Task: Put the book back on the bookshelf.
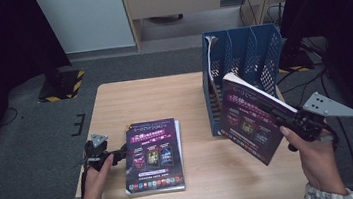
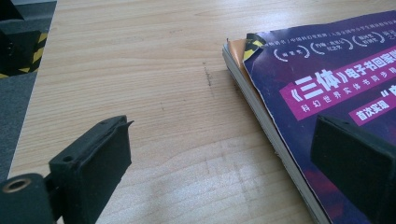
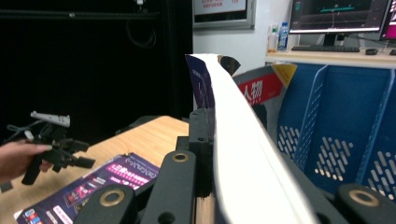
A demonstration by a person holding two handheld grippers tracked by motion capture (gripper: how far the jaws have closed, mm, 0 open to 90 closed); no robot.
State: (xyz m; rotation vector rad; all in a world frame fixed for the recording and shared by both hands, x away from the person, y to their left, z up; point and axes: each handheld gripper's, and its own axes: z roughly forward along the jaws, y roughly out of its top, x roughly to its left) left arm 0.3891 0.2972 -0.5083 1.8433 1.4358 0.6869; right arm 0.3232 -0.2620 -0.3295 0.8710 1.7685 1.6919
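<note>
High view, near edge: the person's two hands come in from the bottom, each holding a claw.
Left claw: released, jaws spread wide and level over the tabletop, just left of the flat book; in the left gripper view one jaw stands over that book's cover, not pressing it.
Flat book: lies closed, cover up, on the tabletop, well left of the file rack.
Right claw: clenched on the raised book, jaws gripping its lower right edge.
Raised book: held off the tabletop, tilted, cover toward the camera, just in front of the file rack.
File rack: blue, mesh-sided, upright at the tabletop's far right corner.
</note>
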